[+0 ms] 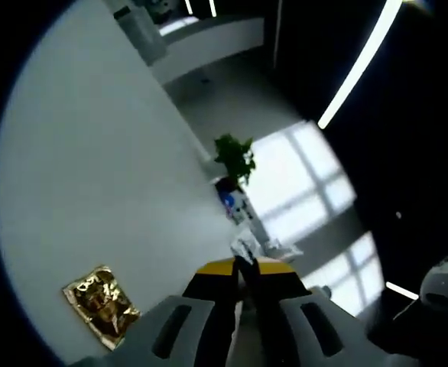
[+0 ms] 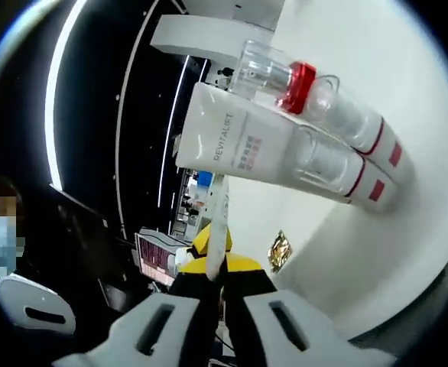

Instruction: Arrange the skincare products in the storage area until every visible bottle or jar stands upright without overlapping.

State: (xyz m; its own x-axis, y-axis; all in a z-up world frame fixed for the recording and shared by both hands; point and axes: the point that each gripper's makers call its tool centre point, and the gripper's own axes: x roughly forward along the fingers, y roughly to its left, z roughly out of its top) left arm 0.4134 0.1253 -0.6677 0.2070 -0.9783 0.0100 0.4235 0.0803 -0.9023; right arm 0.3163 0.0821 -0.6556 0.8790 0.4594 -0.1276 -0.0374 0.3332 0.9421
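Setting: we judge this a large indoor hall, likely an office or lab floor.
Lighting: long ceiling light strips [image 1: 359, 63] against a dark ceiling.
Furniture: broad white bench [image 1: 94, 176]; another white counter [image 1: 209, 46] further off.
Other signs: potted plant [image 1: 235, 158]; pale floor with window-light patches [image 1: 300, 183].
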